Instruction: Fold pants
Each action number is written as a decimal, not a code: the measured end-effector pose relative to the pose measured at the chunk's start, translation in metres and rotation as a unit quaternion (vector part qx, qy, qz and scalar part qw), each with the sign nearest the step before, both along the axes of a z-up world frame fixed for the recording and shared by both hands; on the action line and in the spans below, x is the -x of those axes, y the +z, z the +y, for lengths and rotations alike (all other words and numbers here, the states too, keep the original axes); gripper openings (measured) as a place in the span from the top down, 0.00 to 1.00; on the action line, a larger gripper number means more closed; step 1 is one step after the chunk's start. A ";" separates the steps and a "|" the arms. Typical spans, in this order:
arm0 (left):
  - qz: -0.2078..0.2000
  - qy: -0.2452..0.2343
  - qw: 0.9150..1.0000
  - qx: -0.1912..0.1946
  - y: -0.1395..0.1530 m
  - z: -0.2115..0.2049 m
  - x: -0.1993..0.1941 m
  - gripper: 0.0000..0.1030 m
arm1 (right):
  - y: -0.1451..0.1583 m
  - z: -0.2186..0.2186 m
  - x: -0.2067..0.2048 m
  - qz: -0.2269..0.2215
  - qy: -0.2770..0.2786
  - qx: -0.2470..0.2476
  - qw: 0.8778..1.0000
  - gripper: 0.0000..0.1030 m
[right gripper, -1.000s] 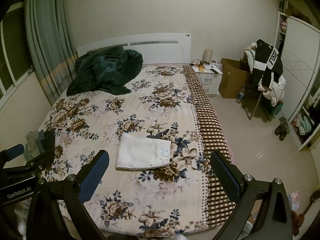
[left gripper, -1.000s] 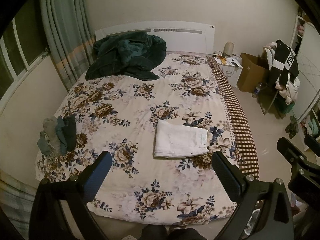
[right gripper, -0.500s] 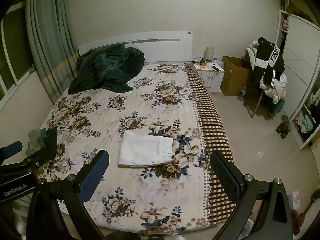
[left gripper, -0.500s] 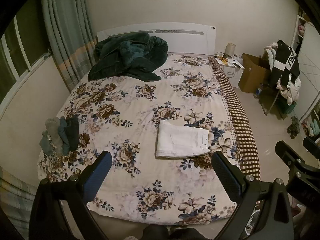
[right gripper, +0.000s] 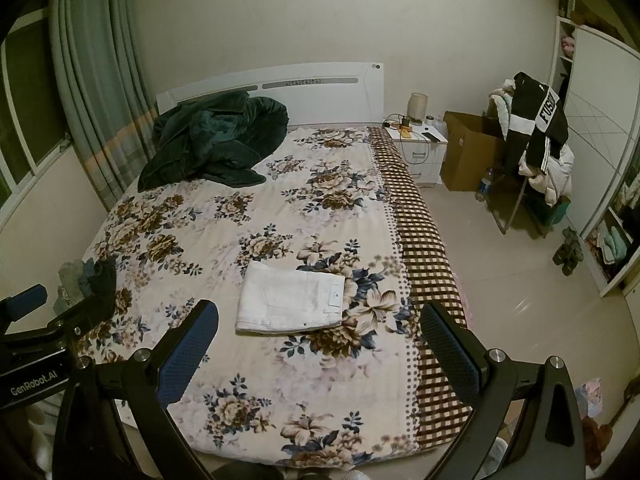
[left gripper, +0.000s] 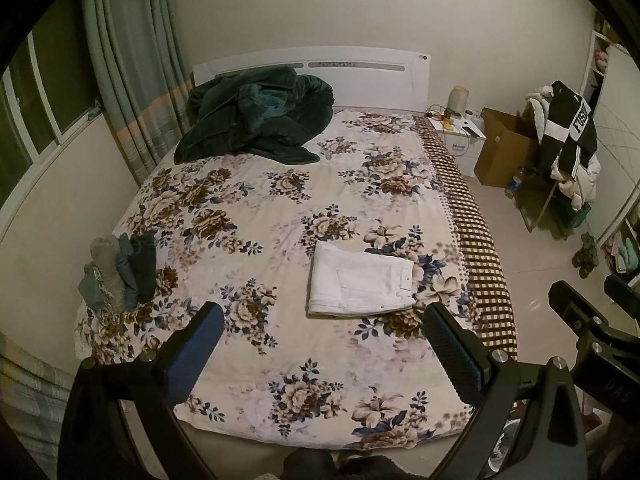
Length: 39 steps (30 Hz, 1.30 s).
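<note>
Pants (left gripper: 360,280) lie folded ahead of your wide-open, empty left gripper (left gripper: 324,332) and right gripper (right gripper: 320,332), long axis crosswise.

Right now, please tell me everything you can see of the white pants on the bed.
The white pants lie folded into a neat flat rectangle, layered edges at the left end, waistband with a small tag at the right. The fabric looks like stiff cotton; a pocket seam shows on top. They rest on the floral bedspread, toward its near right part. Nothing else touches them; both grippers stay clear.
</note>
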<state>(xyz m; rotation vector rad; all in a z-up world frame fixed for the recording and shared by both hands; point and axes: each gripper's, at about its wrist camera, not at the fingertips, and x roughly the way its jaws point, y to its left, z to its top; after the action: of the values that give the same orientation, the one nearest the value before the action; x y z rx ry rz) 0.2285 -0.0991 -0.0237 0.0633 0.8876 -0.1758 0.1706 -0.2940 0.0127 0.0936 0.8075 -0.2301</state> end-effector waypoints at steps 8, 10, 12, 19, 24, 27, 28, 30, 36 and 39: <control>0.003 0.001 1.000 0.000 0.001 -0.002 0.004 0.01 | 0.000 0.001 0.002 0.001 0.002 0.000 1.000 0.00; 0.003 0.002 1.000 0.001 0.002 -0.002 0.004 0.01 | 0.000 0.002 0.002 0.001 0.000 0.000 1.000 0.00; 0.002 0.000 1.000 -0.001 0.001 -0.001 0.003 0.01 | 0.000 0.003 0.003 0.000 0.000 -0.001 1.000 0.00; 0.002 0.001 1.000 0.000 0.001 -0.001 0.004 0.01 | -0.001 0.004 0.004 0.000 -0.002 -0.001 1.000 0.00; 0.001 0.001 1.000 0.000 0.002 -0.001 0.004 0.01 | 0.000 0.005 0.004 0.000 0.000 -0.002 1.000 0.00; 0.001 0.002 1.000 0.000 0.002 -0.001 0.005 0.01 | 0.000 0.005 0.004 -0.001 0.000 -0.002 1.000 0.00; 0.002 0.002 1.000 0.000 0.002 -0.001 0.006 0.01 | 0.001 0.007 0.003 0.000 0.000 -0.002 1.000 0.00; 0.002 0.001 1.000 0.000 0.002 -0.001 0.005 0.01 | 0.001 0.006 0.003 -0.001 0.000 -0.002 1.000 0.00; 0.001 0.001 1.000 -0.001 0.002 -0.001 0.005 0.01 | 0.001 0.008 0.002 -0.001 0.000 -0.001 1.000 0.00; 0.002 0.001 1.000 0.000 0.002 0.000 0.005 0.01 | 0.001 0.007 0.002 -0.001 0.000 -0.002 1.000 0.00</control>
<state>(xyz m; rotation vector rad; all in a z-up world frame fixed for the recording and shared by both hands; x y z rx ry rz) 0.2239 -0.0996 -0.0218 0.0615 0.8915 -0.1733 0.1689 -0.2865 0.0138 0.0974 0.8054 -0.2278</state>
